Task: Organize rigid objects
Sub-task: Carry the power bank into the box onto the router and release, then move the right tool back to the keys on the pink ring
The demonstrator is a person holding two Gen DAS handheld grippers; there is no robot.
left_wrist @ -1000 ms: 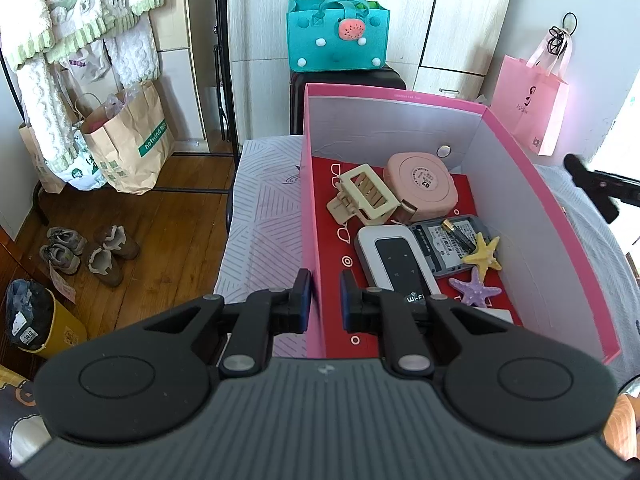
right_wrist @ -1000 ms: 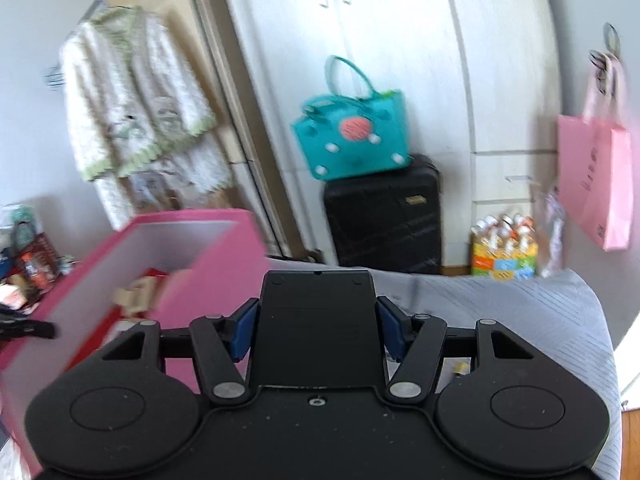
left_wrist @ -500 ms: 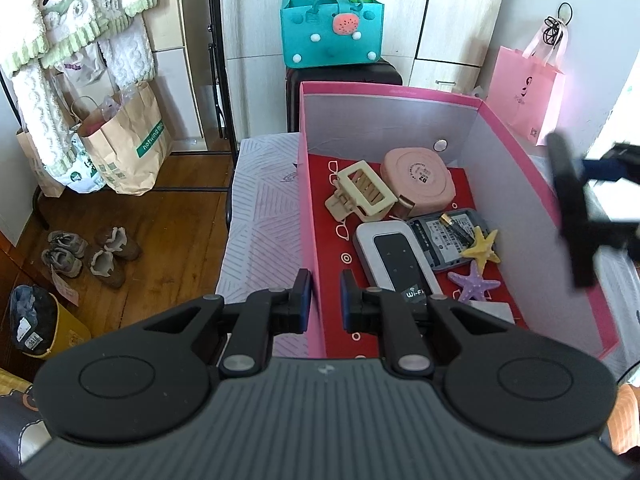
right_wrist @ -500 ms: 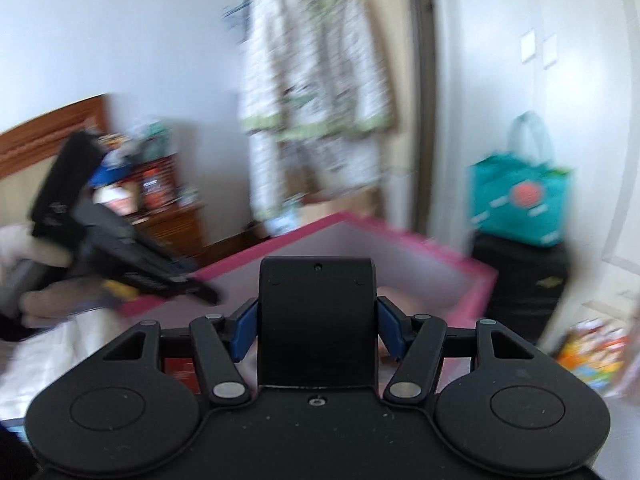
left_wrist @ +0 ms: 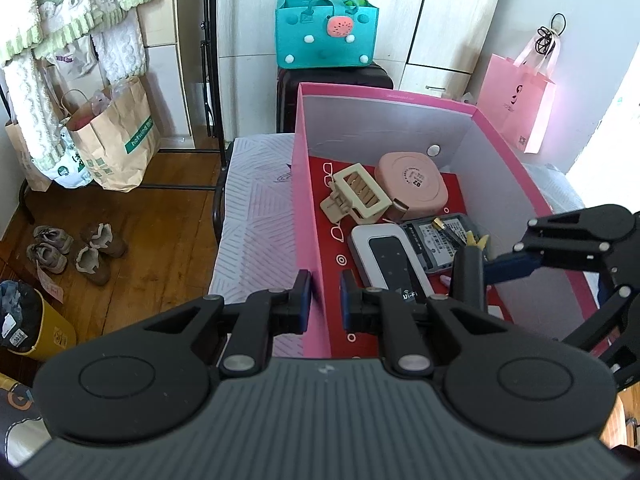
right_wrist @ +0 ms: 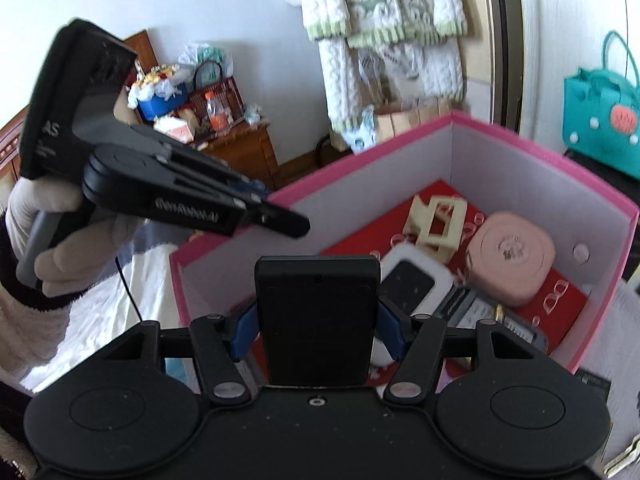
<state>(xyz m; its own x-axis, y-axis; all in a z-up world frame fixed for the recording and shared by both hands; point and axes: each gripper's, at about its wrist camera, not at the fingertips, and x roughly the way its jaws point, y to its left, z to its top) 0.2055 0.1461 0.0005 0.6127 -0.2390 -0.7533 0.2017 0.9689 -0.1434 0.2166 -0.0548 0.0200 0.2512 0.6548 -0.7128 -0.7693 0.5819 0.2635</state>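
A pink box [left_wrist: 516, 164] is set on a patterned bed [left_wrist: 256, 208] over wooden flooring. Its near wall is clenched by the left gripper [left_wrist: 323, 295]; a black device [right_wrist: 318, 316] is grasped above it by the right gripper [right_wrist: 318, 332].

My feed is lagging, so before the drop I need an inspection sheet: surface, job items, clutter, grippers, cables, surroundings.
Surface: patterned cloth under the pink box.
Job's things: in the box lie a cream hair clip, pink case, white Wi-Fi device and hard drive; a black block is held above the box.
Clutter: nothing seen on the cloth.
Grippers: left gripper straddles the box's left wall, narrow gap, whether it touches is unclear; right gripper shut on the block.
Cables: a thin black wire hangs below the left hand.
Surroundings: teal bag, pink bag, paper bag, shoes.
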